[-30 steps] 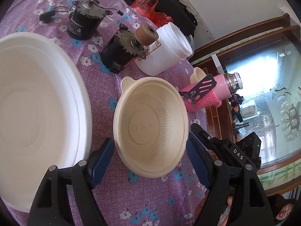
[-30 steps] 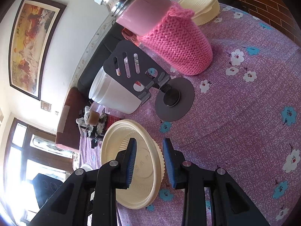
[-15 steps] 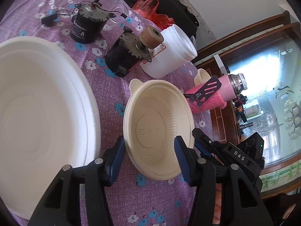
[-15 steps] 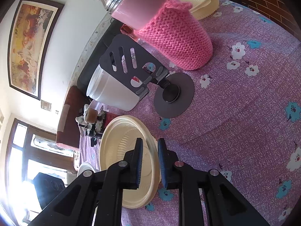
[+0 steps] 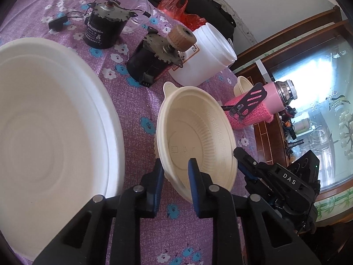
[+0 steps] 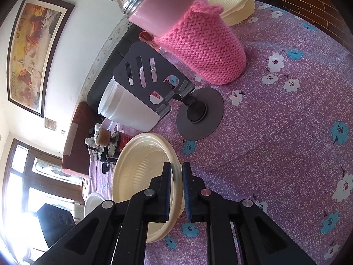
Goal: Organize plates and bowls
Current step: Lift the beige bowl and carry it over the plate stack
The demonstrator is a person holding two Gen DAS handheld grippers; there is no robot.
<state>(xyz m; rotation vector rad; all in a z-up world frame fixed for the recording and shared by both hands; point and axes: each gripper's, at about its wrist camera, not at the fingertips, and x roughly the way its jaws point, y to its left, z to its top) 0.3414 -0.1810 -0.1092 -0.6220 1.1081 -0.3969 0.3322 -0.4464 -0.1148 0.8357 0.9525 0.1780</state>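
At the bottom of the left wrist view, the left tool (image 5: 175,173) pinches the near rim of the cream bowl (image 5: 196,141): 1 blue finger is outside the wall and 1 is inside. The bowl is in the middle of this frame, on the purple flowered counter (image 5: 136,110). In the right wrist view, the right tool (image 6: 176,183) is at the bottom center, and its 2 fingers are pressed on the rim of the same cream bowl (image 6: 141,176), which is at the lower left of that frame.

To the left of the bowl in the left wrist view, a large white plate (image 5: 50,119) fills the left side of the frame, near the bowl but apart from it. Further up are 2 black motors (image 5: 103,31), 1 upright at the upper left and 1 lying on its side near the center, and a white jar (image 5: 205,53) lying just beside the second motor. In the right wrist view, a black phone stand (image 6: 172,95) is above the bowl in the center of the frame, and behind it is a pink bottle (image 6: 187,28) in a knitted sleeve. At the top right of this frame there is another cream bowl (image 6: 233,2).
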